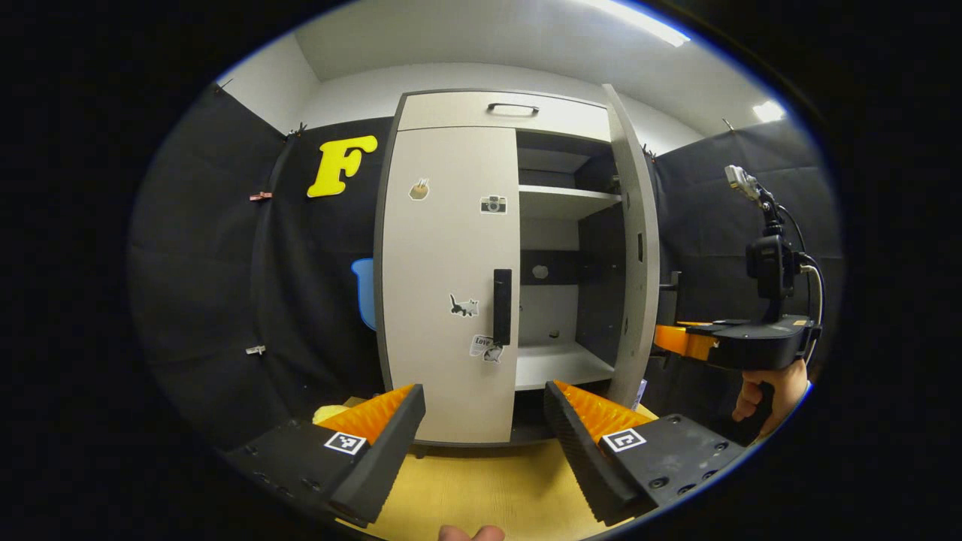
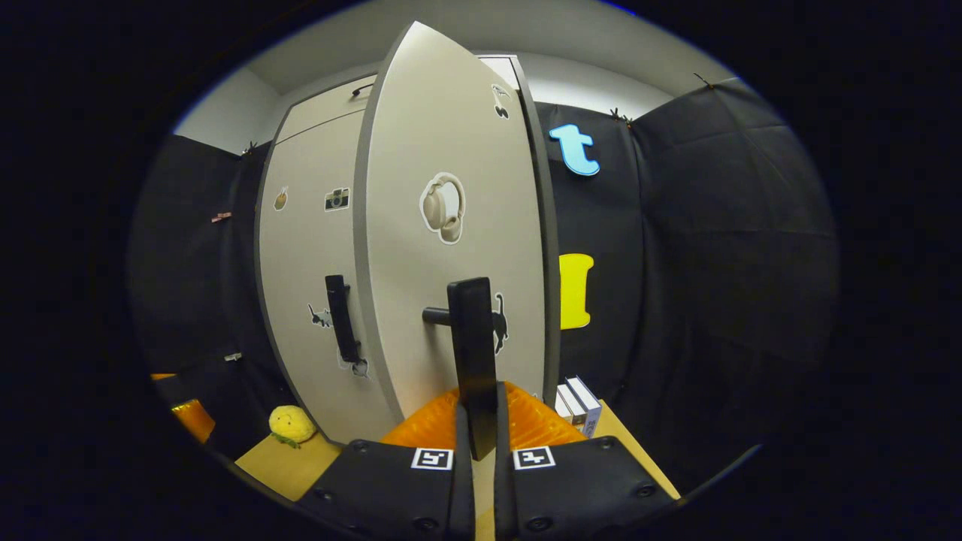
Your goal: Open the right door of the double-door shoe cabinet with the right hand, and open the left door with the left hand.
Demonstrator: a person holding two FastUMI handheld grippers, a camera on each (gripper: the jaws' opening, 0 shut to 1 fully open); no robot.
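Observation:
The shoe cabinet (image 1: pixel 503 113) stands ahead on a wooden floor. Its right door (image 1: pixel 635 248) is swung out toward me, baring shelves inside. In the right gripper view that door (image 2: pixel 451 248) fills the middle, and my right gripper (image 2: pixel 476 428) is shut on its black vertical handle (image 2: pixel 472 338). The left door (image 1: pixel 449 278) is closed, with its black handle (image 1: pixel 502 306) near its right edge. My left gripper (image 1: pixel 485 413) is open, low in front of the left door, apart from the handle. In the left gripper view the right gripper (image 1: pixel 680 340) and a hand (image 1: pixel 770 391) show beside the open door.
A yellow plush toy (image 2: pixel 291 425) lies on the floor left of the cabinet. Small white boxes (image 2: pixel 577 404) stand at the cabinet's right foot. Black cloth walls close in on both sides. A blue chair back (image 1: pixel 364 289) shows left of the cabinet.

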